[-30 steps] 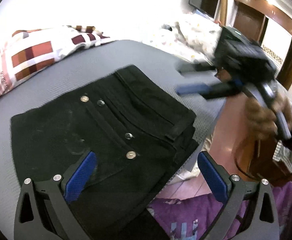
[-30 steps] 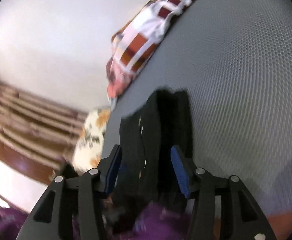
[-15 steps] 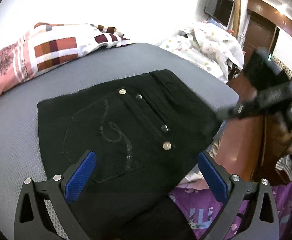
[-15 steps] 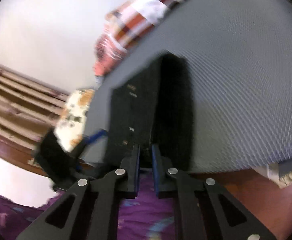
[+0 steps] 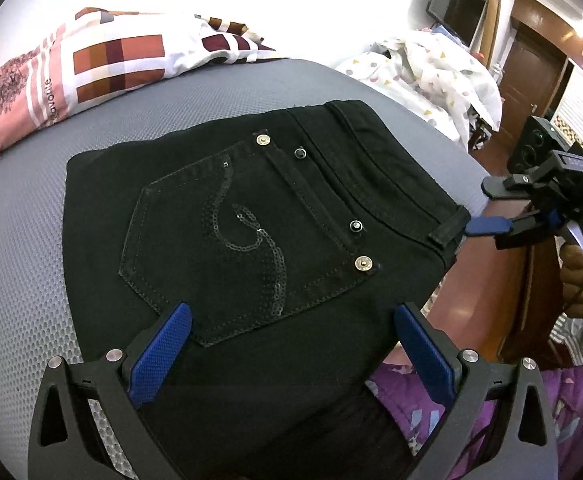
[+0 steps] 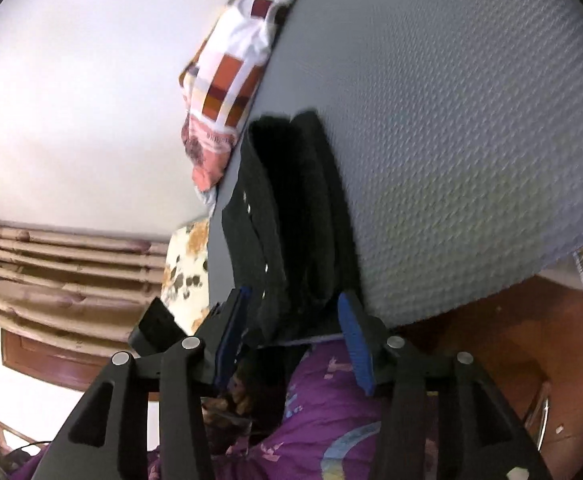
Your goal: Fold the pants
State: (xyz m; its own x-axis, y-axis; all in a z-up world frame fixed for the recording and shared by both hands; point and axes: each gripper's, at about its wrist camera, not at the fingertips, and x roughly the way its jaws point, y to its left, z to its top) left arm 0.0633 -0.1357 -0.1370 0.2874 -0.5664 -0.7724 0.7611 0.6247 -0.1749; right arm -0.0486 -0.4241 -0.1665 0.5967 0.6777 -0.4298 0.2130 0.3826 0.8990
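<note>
Folded black pants (image 5: 251,240) lie on the grey mattress (image 5: 23,248), back pocket with a sequin swirl facing up. My left gripper (image 5: 291,344) hovers over their near edge, open wide, its blue pads (image 5: 163,352) touching nothing. In the left wrist view my right gripper (image 5: 491,208) is at the waistband corner by a belt loop, held by a hand. In the right wrist view the stacked edge of the pants (image 6: 291,208) runs between the fingers of the right gripper (image 6: 291,332). Its jaws are opening, and the pads (image 6: 355,340) stand clear of the cloth.
A checked pillow (image 5: 103,64) lies at the mattress's far side. A white dotted blanket (image 5: 431,72) is heaped at the far right, beside a wooden bed frame (image 5: 503,280) and door. The person's purple clothing (image 6: 331,400) fills the near edge. Curtains (image 6: 51,264) hang at the left.
My right gripper closed, then parted again around the pants' edge, and dropped to the waistband corner. The left gripper moved in lower over the pants, which now show the whole pocket.
</note>
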